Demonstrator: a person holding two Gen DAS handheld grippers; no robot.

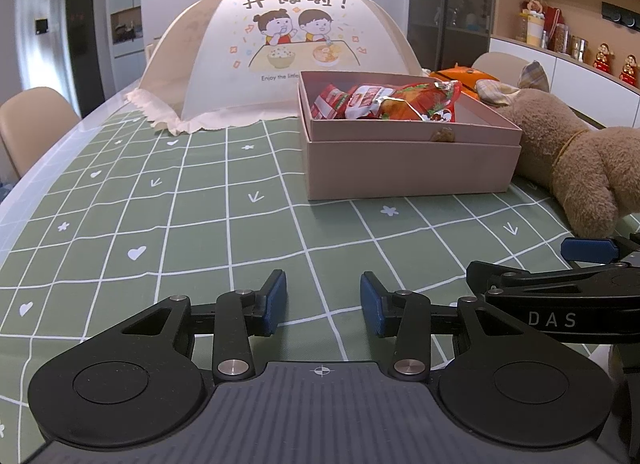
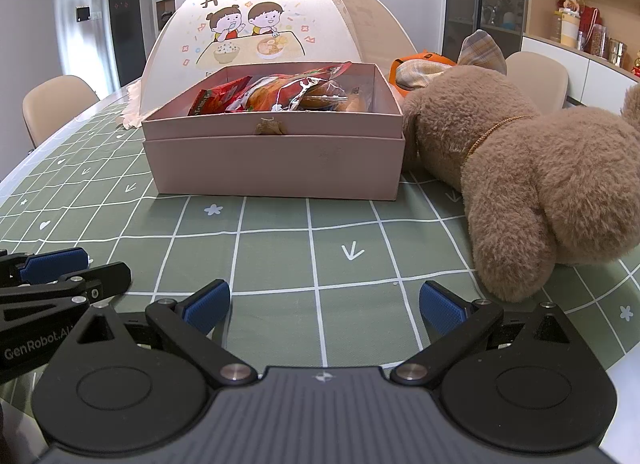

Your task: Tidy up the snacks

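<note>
A pink box (image 1: 408,167) stands on the green checked tablecloth, also in the right wrist view (image 2: 276,163). Several red snack packets (image 1: 384,101) lie inside it, seen too in the right wrist view (image 2: 276,95). My left gripper (image 1: 323,304) is open and empty, low over the cloth, well short of the box. My right gripper (image 2: 325,308) is open wider and empty, beside the left one. Each gripper shows at the edge of the other's view: the right gripper (image 1: 560,284) and the left gripper (image 2: 60,276).
A brown plush dog (image 2: 520,167) lies right of the box, touching it; it also shows in the left wrist view (image 1: 580,167). A mesh food cover (image 1: 276,55) stands behind the box. An orange packet (image 1: 456,77) lies behind the plush. Beige chairs (image 1: 32,123) line the table.
</note>
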